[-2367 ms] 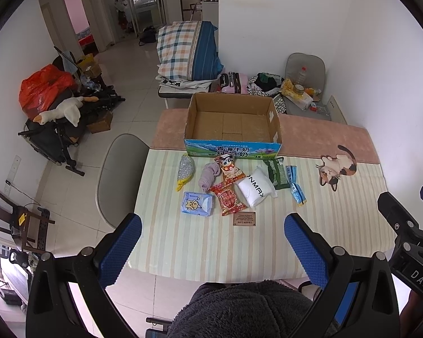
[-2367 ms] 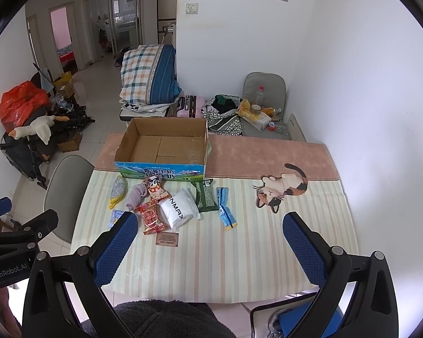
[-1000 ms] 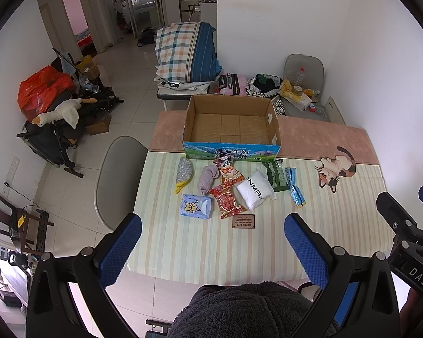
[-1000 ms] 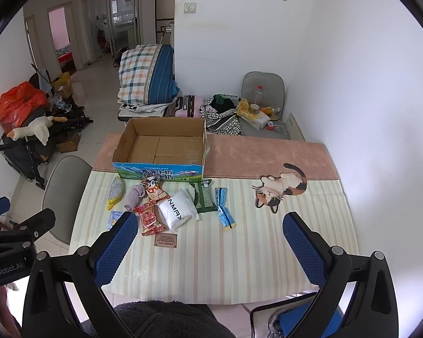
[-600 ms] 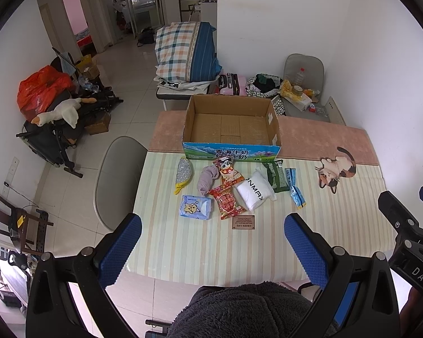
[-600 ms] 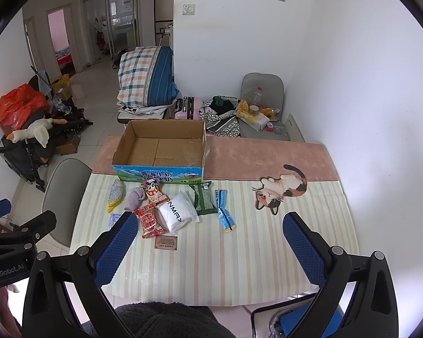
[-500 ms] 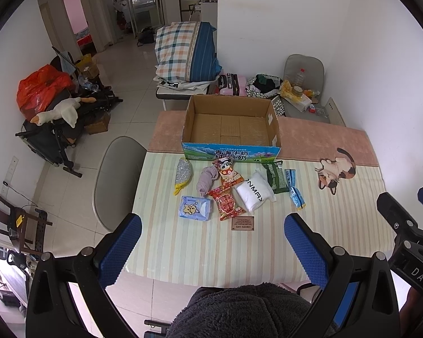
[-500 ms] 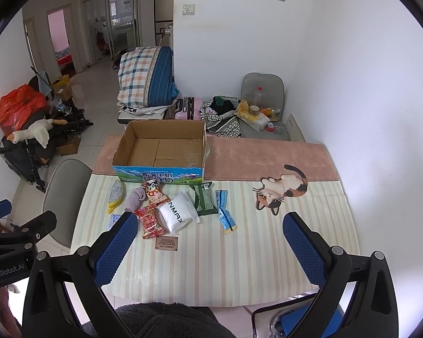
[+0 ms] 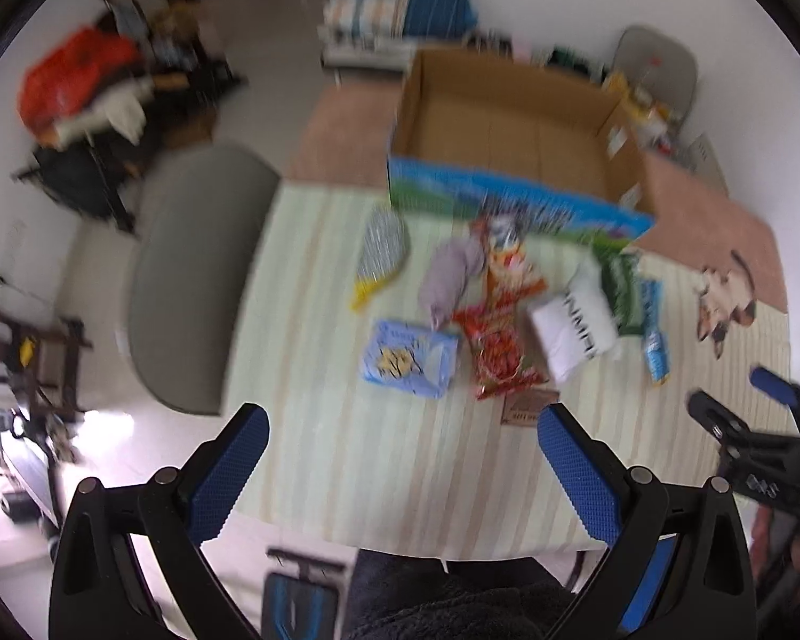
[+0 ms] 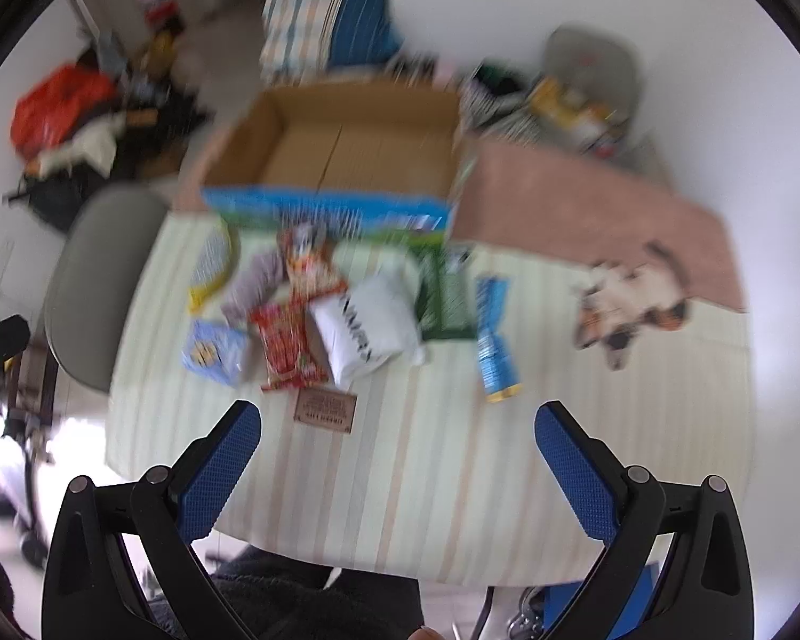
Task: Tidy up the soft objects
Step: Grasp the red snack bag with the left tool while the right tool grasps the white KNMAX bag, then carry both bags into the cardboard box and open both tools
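Note:
Several soft packets lie in a cluster on the striped table (image 9: 346, 458): a blue tissue pack (image 9: 408, 357), a red snack bag (image 9: 498, 357), a white pouch (image 9: 573, 328), a grey sock (image 9: 448, 277), a green packet (image 9: 621, 288) and a blue bar (image 10: 493, 341). An open cardboard box (image 9: 512, 144) stands behind them. My left gripper (image 9: 400, 458) is open and empty above the near table edge. My right gripper (image 10: 400, 458) is open and empty, nearer the white pouch (image 10: 365, 328). Both views are blurred.
A small brown card (image 10: 325, 410) lies in front of the packets. A cat-shaped mat (image 10: 629, 304) lies at the right. A grey chair (image 9: 197, 277) stands at the table's left side. A pink runner (image 10: 586, 202) covers the far edge.
Both grippers have dropped and moved forward toward the table; the packets and box look larger and closer. Both views are now motion-blurred. Nothing was taken hold of.

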`<state>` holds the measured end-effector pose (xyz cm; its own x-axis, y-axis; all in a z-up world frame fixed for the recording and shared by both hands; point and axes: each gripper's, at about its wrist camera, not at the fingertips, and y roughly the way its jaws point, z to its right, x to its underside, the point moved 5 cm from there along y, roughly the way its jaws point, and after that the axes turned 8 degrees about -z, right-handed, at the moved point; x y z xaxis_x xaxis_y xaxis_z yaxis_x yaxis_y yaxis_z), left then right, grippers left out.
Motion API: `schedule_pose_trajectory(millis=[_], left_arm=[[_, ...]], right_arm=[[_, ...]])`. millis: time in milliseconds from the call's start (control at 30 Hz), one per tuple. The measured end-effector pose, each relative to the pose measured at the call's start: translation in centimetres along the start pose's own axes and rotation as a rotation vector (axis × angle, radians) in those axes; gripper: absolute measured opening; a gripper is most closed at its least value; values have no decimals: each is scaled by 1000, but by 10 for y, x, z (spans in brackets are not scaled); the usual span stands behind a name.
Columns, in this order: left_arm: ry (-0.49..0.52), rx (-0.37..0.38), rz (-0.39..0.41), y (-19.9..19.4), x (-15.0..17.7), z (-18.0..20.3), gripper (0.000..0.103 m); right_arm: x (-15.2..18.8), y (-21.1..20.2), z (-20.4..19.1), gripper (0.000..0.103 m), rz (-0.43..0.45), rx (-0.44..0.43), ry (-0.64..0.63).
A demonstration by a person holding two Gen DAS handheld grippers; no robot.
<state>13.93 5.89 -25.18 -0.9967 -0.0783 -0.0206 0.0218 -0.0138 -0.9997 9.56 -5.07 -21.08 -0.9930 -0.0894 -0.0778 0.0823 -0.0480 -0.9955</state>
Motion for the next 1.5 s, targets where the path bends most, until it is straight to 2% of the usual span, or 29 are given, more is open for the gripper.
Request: schedule_pose_trajectory(millis=[67, 200, 333, 433, 467, 567, 600, 633, 667, 733, 767, 933, 1033, 1067, 1100, 1167, 1333, 1500], left_arm=[[-17, 13, -55, 35, -6, -2, 97], [-104, 63, -174, 92, -8, -2, 97], [-135, 57, -198, 119, -9, 8, 97], [-141, 78, -233, 133, -13, 19, 97], [-140, 80, -239, 137, -15, 24, 97], [-142, 108, -266, 147, -19, 37, 97], [-147, 118, -274, 150, -21, 41, 97], [-149, 129, -281, 155, -25, 45, 93], [-148, 138, -292, 160, -26, 51, 87], [-147, 144, -332, 176, -30, 64, 67], [-146, 148, -351, 184, -32, 69, 65], [-162, 133, -425, 222, -41, 87, 64], [-189, 137, -445, 236, -45, 87, 63], [-190, 134, -444, 239, -47, 87, 57], [-187, 130, -438, 241, -47, 86, 47], [-166, 125, -420, 238, -47, 88, 45], [-9, 10, -377, 231, -22, 100, 44], [-27, 12, -370, 240, -12, 101, 45]], right_arm=[[-17, 38, -6, 103, -36, -3, -42], [-62, 130, -22, 103, -133, 22, -156], [-85, 195, -33, 103, -230, 22, -226], [-88, 237, -36, 103, -355, 7, -229], [-87, 251, -32, 103, -398, 31, -211], [-86, 261, -26, 98, -409, -5, -158], [-85, 258, -22, 91, -407, -31, -143], [-84, 256, -19, 84, -407, -41, -136], [-82, 253, -13, 82, -408, -46, -118], [-74, 249, -1, 78, -416, -41, -85], [-68, 248, 6, 77, -416, -48, -65], [-34, 257, 36, 77, -464, -113, 57], [-24, 274, 42, 81, -499, -169, 91], [-24, 275, 44, 82, -499, -177, 91], [-26, 279, 44, 83, -491, -183, 85], [-27, 280, 46, 85, -484, -183, 75], [-42, 294, 51, 88, -474, -155, 73], [-40, 307, 46, 87, -440, -131, 106]])
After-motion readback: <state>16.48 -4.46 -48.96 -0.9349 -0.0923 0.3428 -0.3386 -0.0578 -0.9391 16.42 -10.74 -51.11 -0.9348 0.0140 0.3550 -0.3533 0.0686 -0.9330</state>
